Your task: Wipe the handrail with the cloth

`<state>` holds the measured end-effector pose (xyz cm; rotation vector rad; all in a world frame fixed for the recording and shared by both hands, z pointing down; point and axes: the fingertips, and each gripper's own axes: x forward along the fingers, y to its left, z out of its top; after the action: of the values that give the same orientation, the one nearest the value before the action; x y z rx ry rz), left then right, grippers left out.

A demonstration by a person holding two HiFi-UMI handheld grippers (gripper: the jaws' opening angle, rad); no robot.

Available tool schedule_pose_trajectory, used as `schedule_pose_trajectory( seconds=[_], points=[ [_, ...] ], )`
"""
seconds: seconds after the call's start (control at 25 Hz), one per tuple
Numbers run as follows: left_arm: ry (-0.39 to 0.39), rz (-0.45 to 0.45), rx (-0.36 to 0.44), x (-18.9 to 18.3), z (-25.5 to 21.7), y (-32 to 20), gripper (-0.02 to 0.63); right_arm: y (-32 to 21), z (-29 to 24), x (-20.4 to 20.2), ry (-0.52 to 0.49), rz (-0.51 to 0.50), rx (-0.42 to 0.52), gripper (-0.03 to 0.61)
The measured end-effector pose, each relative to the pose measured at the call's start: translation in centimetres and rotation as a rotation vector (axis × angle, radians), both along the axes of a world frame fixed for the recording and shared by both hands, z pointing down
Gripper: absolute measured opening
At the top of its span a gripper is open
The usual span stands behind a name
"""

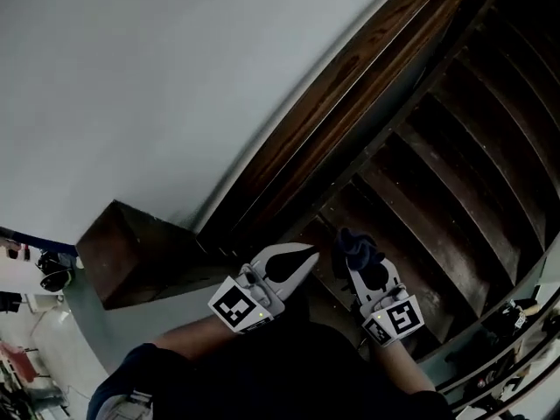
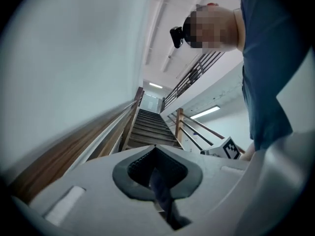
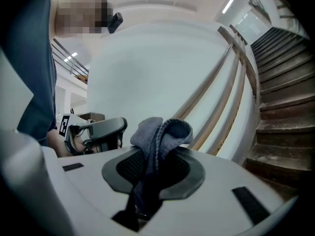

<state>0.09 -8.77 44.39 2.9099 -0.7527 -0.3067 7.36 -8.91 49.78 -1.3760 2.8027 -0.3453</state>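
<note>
We see a big white wall (image 1: 175, 77) along the left edge of the stairs (image 1: 455, 182). The stairs are dark and climb away from us. The brown wooden handrail (image 1: 350, 94) is fixed on the wall, above the left edge of the stairs. Near its low end sits a dark wooden block (image 1: 131, 252).

Our left gripper (image 1: 297, 265) is down at the foot of the stairs. Its jaws are pressed together and hold nothing. Our right gripper (image 1: 366, 278) is just beside it. Its jaws are squeezed tight on the blue-grey cloth (image 1: 357, 248), and a soft bunch of it pokes out past the tips. The cloth is near the low end of the handrail but does not touch it.

What could go wrong? We think the bunch is small, so the hard jaw tips could scrape the wood if we press at a bad angle. The cloth is pinched by one fold, so a strong rub could drag it out of the jaws. We also have to walk up while we wipe, and a foot could miss a step.

The handrail is long and thin. Its long way runs up the slope, from the foot of the stairs to the top, so we should wipe along it. The cloth bunch points up and forward, out of the jaws.
</note>
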Motion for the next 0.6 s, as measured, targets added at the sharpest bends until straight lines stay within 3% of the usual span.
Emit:
schedule_pose_trajectory(
  seconds=[0.36, 0.6],
  points=[
    [-0.023, -0.022, 0.041, 3.3, -8.1, -5.5, 0.005, -5.5, -7.8, 4.6, 0.008, 0.007, 0.037, 0.094],
    [-0.048, -0.144, 0.02, 4.4, -8.4, -6.9, 0.005, -7.7, -9.0, 5.5, 0.004, -0.105, 0.06, 0.094]
  ],
)
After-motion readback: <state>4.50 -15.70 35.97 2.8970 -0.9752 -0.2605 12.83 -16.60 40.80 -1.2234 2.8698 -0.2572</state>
